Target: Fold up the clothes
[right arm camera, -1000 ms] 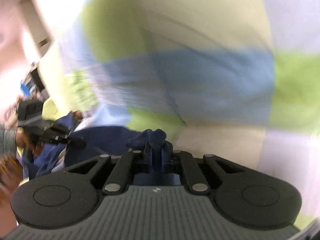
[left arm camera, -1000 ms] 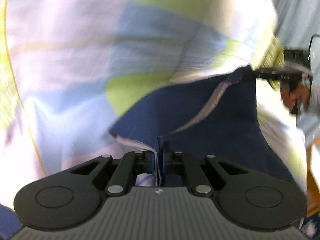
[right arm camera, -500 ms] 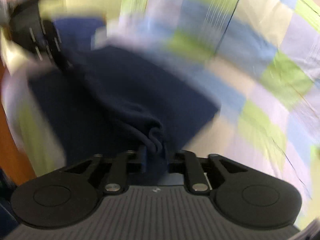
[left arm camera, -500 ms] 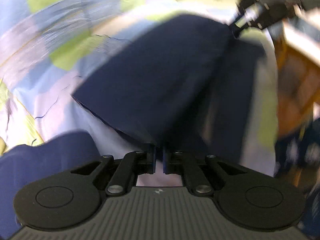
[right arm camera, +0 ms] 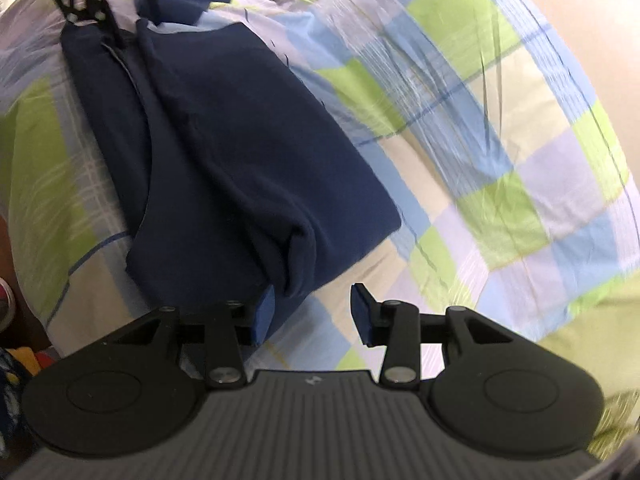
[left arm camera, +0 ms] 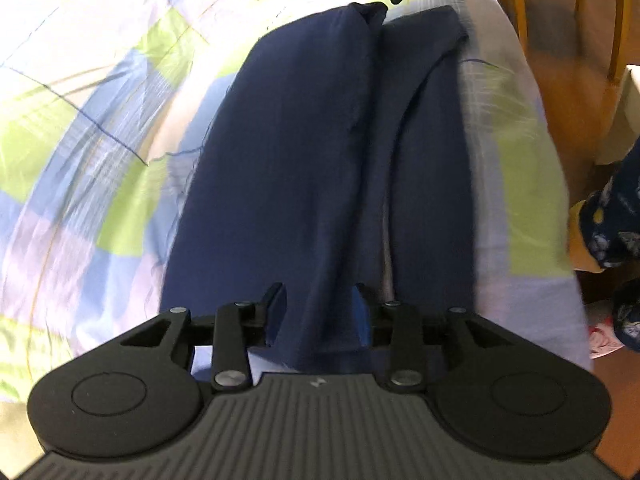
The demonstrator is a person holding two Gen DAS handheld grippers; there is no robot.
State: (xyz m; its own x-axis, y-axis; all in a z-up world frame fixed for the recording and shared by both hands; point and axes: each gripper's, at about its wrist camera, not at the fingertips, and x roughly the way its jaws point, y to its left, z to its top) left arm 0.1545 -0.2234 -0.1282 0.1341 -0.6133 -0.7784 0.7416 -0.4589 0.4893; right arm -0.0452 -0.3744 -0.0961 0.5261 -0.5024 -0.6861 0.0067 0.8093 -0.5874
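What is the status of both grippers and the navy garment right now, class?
Left gripper, right gripper: jaws opening, pads off the cloth. Navy garment lies folded lengthwise on checked bedspread. Nothing in the way.

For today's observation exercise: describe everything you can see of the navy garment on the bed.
The navy garment is plain dark blue soft cloth, folded into a long band with one layer lapped over another. It lies flat on the checked bedspread. Its ends sit between the opening jaws of the left claw and the right claw, neither clamping it.

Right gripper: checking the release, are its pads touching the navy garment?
Cannot tell. In the right wrist view the opening right gripper has one pad against the navy garment's edge, with no gap or contact plainly visible.
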